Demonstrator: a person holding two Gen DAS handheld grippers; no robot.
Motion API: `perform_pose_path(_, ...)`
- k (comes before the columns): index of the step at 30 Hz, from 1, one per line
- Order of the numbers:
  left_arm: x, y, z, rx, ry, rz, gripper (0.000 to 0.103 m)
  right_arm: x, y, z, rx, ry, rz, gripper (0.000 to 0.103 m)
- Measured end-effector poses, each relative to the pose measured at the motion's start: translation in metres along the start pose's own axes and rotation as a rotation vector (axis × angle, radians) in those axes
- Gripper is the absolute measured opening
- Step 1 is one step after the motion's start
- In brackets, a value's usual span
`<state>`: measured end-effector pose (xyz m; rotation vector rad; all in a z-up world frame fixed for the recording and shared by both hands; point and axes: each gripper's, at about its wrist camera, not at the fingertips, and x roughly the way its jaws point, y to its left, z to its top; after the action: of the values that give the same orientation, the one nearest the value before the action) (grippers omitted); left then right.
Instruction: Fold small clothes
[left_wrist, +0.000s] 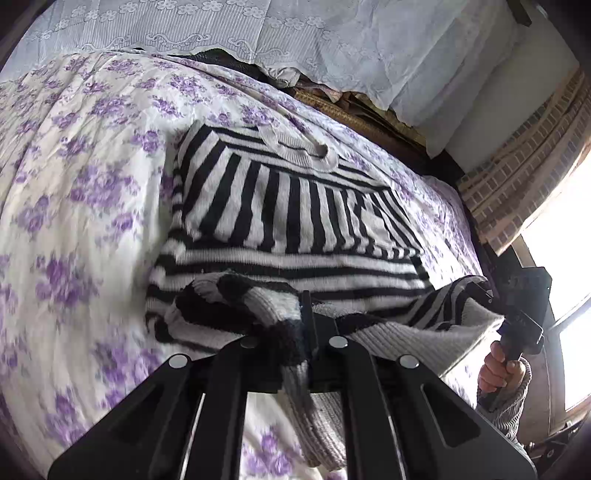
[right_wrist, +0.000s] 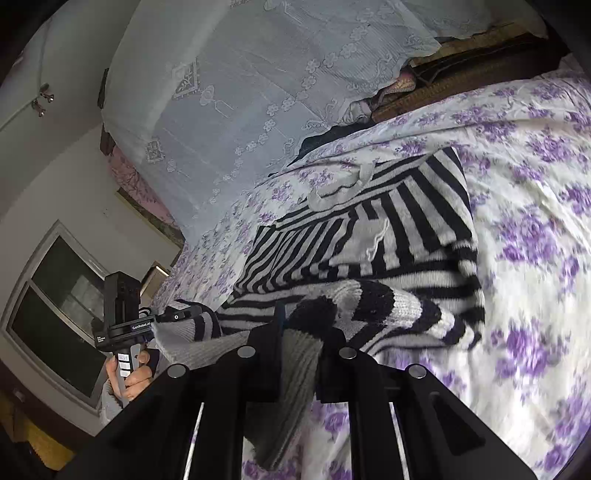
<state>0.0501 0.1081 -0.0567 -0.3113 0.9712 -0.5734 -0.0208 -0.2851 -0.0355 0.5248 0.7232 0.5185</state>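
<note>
A black-and-white striped knit sweater (left_wrist: 295, 221) lies on the bed, sleeves folded in, neck end far from me; it also shows in the right wrist view (right_wrist: 388, 240). My left gripper (left_wrist: 299, 332) is shut on the sweater's ribbed bottom hem and holds it lifted off the bed. My right gripper (right_wrist: 291, 347) is shut on the same hem at its other corner. The right gripper shows in the left wrist view (left_wrist: 491, 295), and the left gripper in the right wrist view (right_wrist: 177, 317). The hem hangs slack between them.
The bed carries a white sheet with purple flowers (left_wrist: 74, 184). A white lace cloth (left_wrist: 332, 37) covers a stack at the bed's far edge. A bright window (left_wrist: 569, 295) and a brick-pattern curtain (left_wrist: 517, 177) are to the right.
</note>
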Motion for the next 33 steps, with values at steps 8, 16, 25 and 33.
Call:
perform_pose_path(8,0.013,0.005,0.036,-0.028,-0.017,0.001,0.006,0.021,-0.01,0.036,0.022,-0.003,-0.024,0.013)
perform_pose_path(16,0.027,0.016,0.074,-0.059,-0.041,0.023,0.006,0.042,-0.032,0.067,0.06,-0.008,-0.056,0.013)
perform_pose_path(25,0.055,0.027,0.112,-0.095,-0.041,0.024,0.006,0.076,-0.049,0.109,0.097,-0.012,-0.061,0.013)
perform_pose_path(33,0.098,0.063,0.128,-0.18,-0.047,0.049,0.009,0.122,-0.09,0.134,0.213,-0.023,-0.073,0.015)
